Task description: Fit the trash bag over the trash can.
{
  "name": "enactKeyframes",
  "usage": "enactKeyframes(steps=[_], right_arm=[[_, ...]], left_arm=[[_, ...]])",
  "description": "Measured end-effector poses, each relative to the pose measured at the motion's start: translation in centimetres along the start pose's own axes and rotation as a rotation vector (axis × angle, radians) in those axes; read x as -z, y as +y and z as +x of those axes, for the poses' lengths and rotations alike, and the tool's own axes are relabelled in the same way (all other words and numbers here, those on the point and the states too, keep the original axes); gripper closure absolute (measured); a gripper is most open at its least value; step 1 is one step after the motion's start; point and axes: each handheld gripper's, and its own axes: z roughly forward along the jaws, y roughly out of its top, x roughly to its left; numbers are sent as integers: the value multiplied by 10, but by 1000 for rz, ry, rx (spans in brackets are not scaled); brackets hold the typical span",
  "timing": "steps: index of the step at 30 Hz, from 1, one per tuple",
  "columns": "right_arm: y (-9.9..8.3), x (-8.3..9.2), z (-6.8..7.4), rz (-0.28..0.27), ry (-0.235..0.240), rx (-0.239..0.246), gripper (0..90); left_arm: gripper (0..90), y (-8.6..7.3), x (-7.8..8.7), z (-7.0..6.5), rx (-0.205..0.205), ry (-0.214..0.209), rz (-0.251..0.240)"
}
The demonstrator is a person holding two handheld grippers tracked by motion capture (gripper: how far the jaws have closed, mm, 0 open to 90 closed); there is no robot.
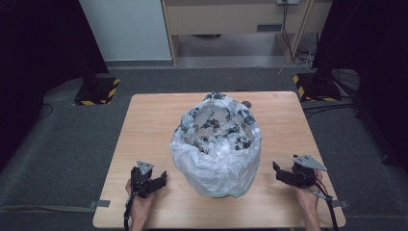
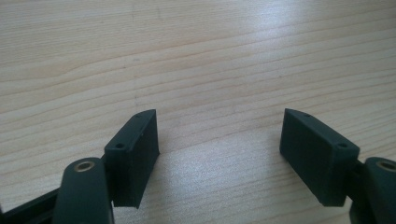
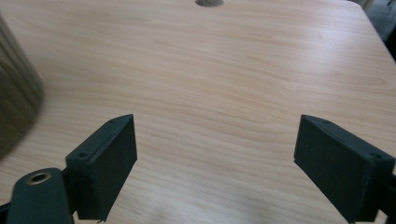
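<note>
One bag-lined bin [image 1: 216,154] on table [image 1: 144,125]; two grippers, left [image 1: 153,182], right [image 1: 284,174], fingers spread.

We see a grey carpet floor [image 1: 57,154] | pale wooden table [image 1: 144,125] at centre | two stand bases with yellow-black hazard tape [image 1: 96,90] [image 1: 312,87] on the floor beyond it | light wooden furniture [image 1: 231,19] and a white panel [image 1: 125,29] at the back | black drapes [image 1: 38,43] on both sides.
</note>
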Motion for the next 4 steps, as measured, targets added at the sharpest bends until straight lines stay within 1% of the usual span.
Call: enactKeyframes(steps=[2,4], right_arm=[[-2,2,-2,0,-2,3,120],[-3,3,-5,9,0,-4,117]], left_arm=[[258,0,0,0,-1,-1,1],[243,0,0,0,1,-1,2]])
